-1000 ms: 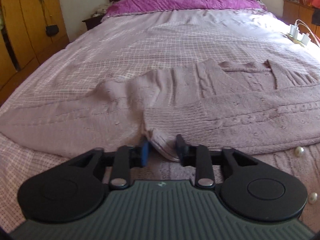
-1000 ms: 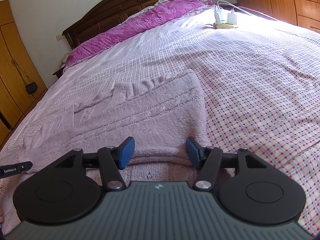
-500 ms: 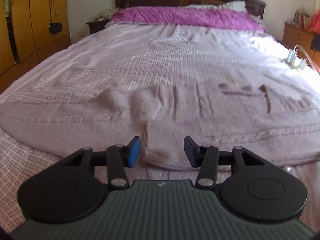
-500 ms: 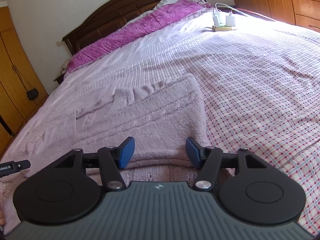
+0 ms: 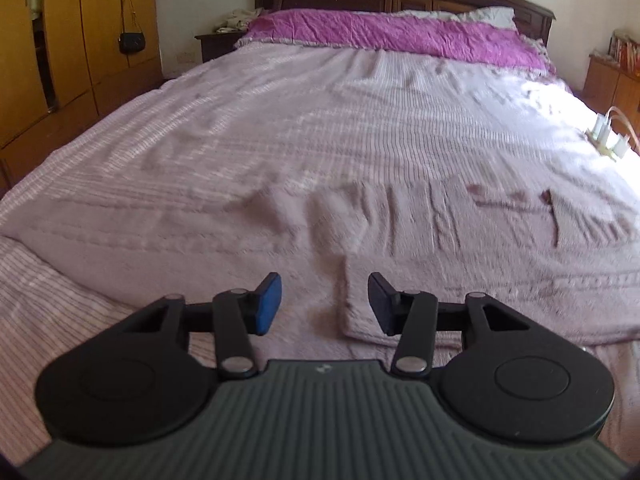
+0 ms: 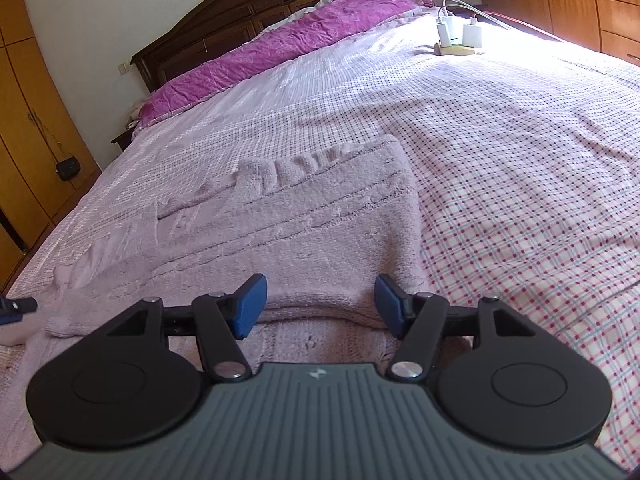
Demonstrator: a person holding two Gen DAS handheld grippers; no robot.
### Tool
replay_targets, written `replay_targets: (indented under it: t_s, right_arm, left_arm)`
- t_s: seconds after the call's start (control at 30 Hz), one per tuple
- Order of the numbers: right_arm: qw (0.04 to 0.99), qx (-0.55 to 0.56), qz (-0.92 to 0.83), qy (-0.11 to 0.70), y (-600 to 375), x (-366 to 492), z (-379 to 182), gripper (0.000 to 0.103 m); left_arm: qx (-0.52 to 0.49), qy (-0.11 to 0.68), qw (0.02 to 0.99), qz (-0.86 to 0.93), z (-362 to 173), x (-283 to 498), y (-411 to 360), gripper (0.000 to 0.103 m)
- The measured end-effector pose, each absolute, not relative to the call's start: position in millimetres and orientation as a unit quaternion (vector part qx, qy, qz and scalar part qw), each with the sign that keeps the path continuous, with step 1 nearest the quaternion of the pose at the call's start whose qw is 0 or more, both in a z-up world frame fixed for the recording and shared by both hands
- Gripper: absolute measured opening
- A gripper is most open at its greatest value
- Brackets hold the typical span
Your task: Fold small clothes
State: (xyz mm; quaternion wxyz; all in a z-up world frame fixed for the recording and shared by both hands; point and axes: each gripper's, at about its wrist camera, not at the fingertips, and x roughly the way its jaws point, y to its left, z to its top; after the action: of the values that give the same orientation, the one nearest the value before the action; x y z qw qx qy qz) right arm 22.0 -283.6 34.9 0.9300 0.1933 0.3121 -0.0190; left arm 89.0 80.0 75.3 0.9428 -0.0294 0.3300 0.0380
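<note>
A: Now that our left gripper (image 5: 324, 304) has let go of the sweater (image 6: 304, 236), both stand wide open, holding nothing?

B: Yes, right gripper (image 6: 320, 306) too; the sweater lies folded on the bed (image 6: 520, 140).

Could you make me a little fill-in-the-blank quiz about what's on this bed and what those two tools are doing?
1. The knitted sweater lies on the ____.
2. Both the left tool and the right tool are ____, gripping nothing.
3. The pillow cover by the headboard is coloured ____.
4. The white chargers sit on the bed, ____ from the sweater.

Missing words: bed; open; purple; apart
</note>
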Motion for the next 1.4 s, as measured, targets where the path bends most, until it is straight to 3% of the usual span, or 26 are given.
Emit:
replay_targets:
  t_s: [0.27, 0.33, 0.73, 0.83, 0.93, 1.17, 1.27, 1.3, 1.33, 1.37, 1.4]
  right_arm:
    - [0.931, 0.191, 0.041, 0.309, -258, -16, 66, 0.071]
    - [0.929, 0.191, 0.049, 0.313, -251, -27, 70, 0.071]
    - [0.936, 0.176, 0.039, 0.303, -230, -62, 56, 0.074]
    - [0.938, 0.169, 0.034, 0.301, -225, -59, 48, 0.075]
    - [0.934, 0.176, 0.028, 0.31, -225, -50, 35, 0.075]
    - [0.933, 0.178, 0.02, 0.312, -222, -45, 20, 0.079]
    - [0.934, 0.178, 0.022, 0.308, -221, -45, 19, 0.081]
    - [0.934, 0.18, 0.023, 0.307, -222, -45, 19, 0.081]
    - [0.934, 0.183, 0.024, 0.305, -222, -45, 19, 0.081]
    - [0.934, 0.187, 0.024, 0.304, -224, -45, 19, 0.081]
    - [0.934, 0.19, 0.025, 0.303, -225, -46, 19, 0.081]
  left_arm:
    - [-0.031, 0.286, 0.952, 0.108, 142, 79, 161, 0.051]
    - [-0.042, 0.293, 0.946, 0.132, 142, 79, 184, 0.056]
    - [-0.191, 0.355, 0.895, 0.188, 42, 90, 276, 0.057]
    - [-0.203, 0.338, 0.901, 0.182, 29, 90, 279, 0.059]
    - [-0.224, 0.317, 0.907, 0.162, 26, 94, 286, 0.072]
    - [-0.302, 0.276, 0.898, 0.164, 13, 113, 314, 0.071]
    - [-0.285, 0.272, 0.903, 0.173, 14, 126, 312, 0.07]
    - [-0.27, 0.275, 0.906, 0.175, 14, 131, 310, 0.069]
    - [-0.251, 0.279, 0.909, 0.18, 15, 134, 308, 0.05]
    - [-0.236, 0.284, 0.912, 0.181, 15, 135, 306, 0.017]
    - [-0.236, 0.288, 0.911, 0.177, 15, 134, 307, 0.01]
